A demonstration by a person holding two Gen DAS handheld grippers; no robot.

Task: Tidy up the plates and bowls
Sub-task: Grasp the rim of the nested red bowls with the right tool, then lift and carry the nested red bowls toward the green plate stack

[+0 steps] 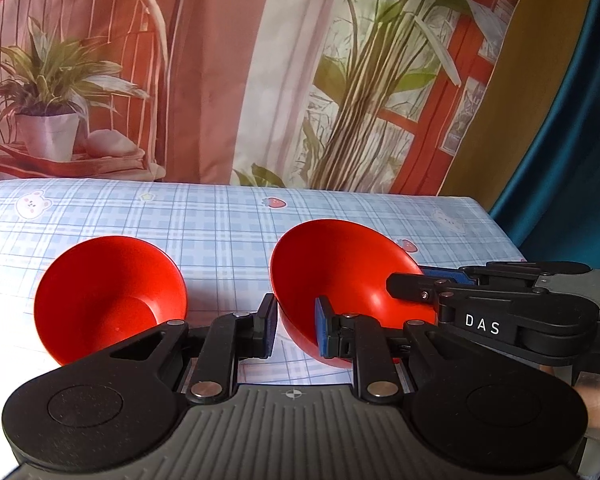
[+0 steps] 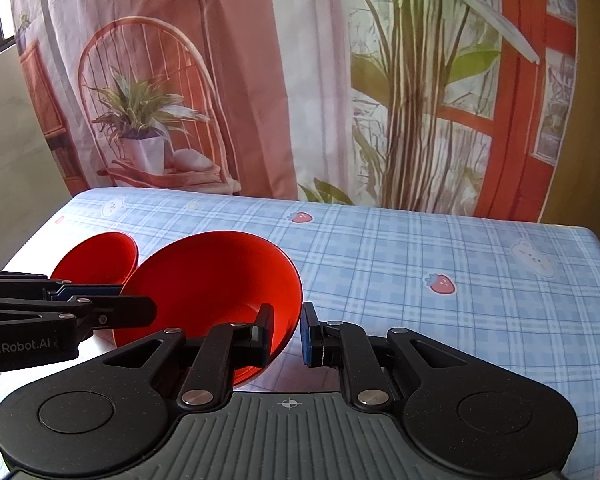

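Two red bowls stand on the blue checked tablecloth (image 1: 220,232). The left bowl (image 1: 108,300) rests tilted on the table; it shows small in the right wrist view (image 2: 96,258). The right bowl (image 1: 348,276) (image 2: 216,280) is lifted and tilted. My left gripper (image 1: 296,326) straddles its left rim, one pad inside, one outside, with a gap left. My right gripper (image 2: 286,332) straddles its right rim the same way; it enters the left wrist view (image 1: 416,280) from the right. Neither pair of pads is pressed tight on the rim.
A printed curtain (image 1: 260,80) with plants and a chair hangs behind the table. The table's right edge (image 1: 500,232) borders a blue drape. Open cloth lies to the right of the bowls (image 2: 460,260).
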